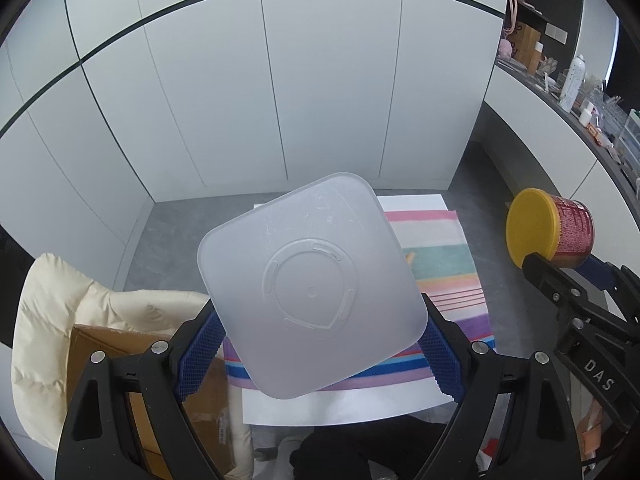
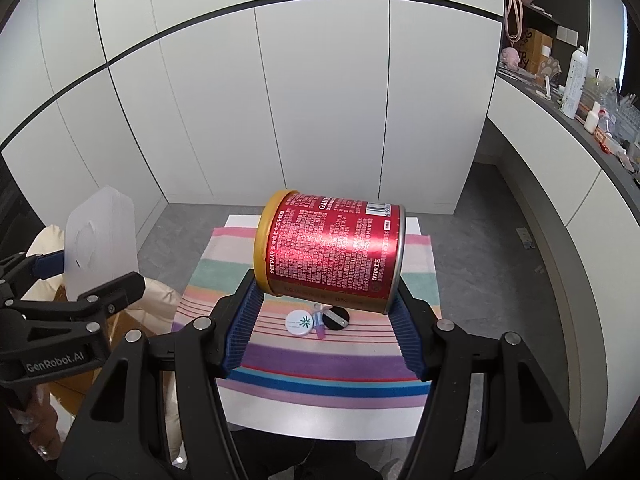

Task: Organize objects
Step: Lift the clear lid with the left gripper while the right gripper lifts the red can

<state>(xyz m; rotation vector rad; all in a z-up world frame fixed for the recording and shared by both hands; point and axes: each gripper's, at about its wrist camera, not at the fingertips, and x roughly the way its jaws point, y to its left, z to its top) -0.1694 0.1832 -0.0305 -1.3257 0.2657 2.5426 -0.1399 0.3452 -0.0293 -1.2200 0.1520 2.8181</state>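
Your left tool (image 1: 320, 344) is clamped on a frosted square container (image 1: 308, 284), its blue pads pressing two opposite sides and its flat base facing you, held above the striped cloth (image 2: 320, 360). Your right tool (image 2: 324, 320) is clamped on a red can (image 2: 332, 248) with a yellow lid, lying sideways, also raised over the striped cloth. On that cloth, below the can, lie a white round tin (image 2: 299, 323), a small purple vial (image 2: 319, 326) and a black disc (image 2: 336, 319), close together

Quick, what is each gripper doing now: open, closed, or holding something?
Left gripper: closed on the lid, held off the table.
Right gripper: closed on the can, which lies sideways between the pads.
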